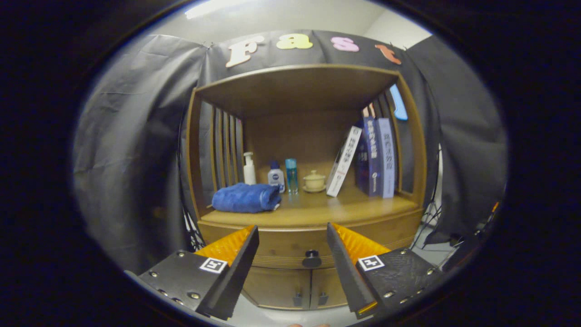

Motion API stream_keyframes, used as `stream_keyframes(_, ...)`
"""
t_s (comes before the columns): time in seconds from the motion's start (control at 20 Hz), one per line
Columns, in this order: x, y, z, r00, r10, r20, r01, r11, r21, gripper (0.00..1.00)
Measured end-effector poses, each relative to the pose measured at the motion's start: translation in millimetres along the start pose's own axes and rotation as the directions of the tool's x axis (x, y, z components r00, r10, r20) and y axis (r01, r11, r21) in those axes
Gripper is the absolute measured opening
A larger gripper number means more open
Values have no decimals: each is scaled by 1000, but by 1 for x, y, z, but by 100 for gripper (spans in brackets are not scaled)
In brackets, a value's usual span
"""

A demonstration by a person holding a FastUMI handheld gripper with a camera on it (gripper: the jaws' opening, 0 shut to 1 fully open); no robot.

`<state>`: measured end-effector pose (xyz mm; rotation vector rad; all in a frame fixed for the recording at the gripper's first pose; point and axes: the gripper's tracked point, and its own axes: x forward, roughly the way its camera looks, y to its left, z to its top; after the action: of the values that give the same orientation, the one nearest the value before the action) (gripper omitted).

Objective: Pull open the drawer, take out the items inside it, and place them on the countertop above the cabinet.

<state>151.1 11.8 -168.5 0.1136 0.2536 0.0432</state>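
Observation:
A wooden cabinet stands ahead of me, its drawer (290,247) closed, with a dark round knob (312,259) at the middle of the drawer front. My gripper (292,231) is open, held a short way in front of the drawer, and the knob sits between and just below the two fingertips. Nothing is between the fingers. The countertop (317,210) lies just above the drawer, under a wooden shelf roof. The inside of the drawer is hidden.
On the countertop lie a folded blue towel (246,198) at the left, a white pump bottle (249,169), a small lotion bottle (276,177), a blue bottle (291,175), a lidded cup (314,180) and several books (374,156) at the right. Two lower doors (295,286) sit below the drawer.

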Motion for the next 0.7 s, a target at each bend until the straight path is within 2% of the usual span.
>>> stream_keyframes(0.15, 32, -16, -30, 996, -43, -74, 45, 999, 16, 90)
stream_keyframes(0.35, 69, -41, -75, 974, -108, -202, 112, 994, 8, 87)
stream_keyframes(0.45, 79, -41, -92, 964, -96, -247, 102, 995, 14, 79)
stream_keyframes(0.55, 86, -47, -102, 956, -115, -270, 123, 992, 11, 79)
stream_keyframes(0.7, 90, -48, -105, 955, -120, -269, 124, 992, -2, 62)
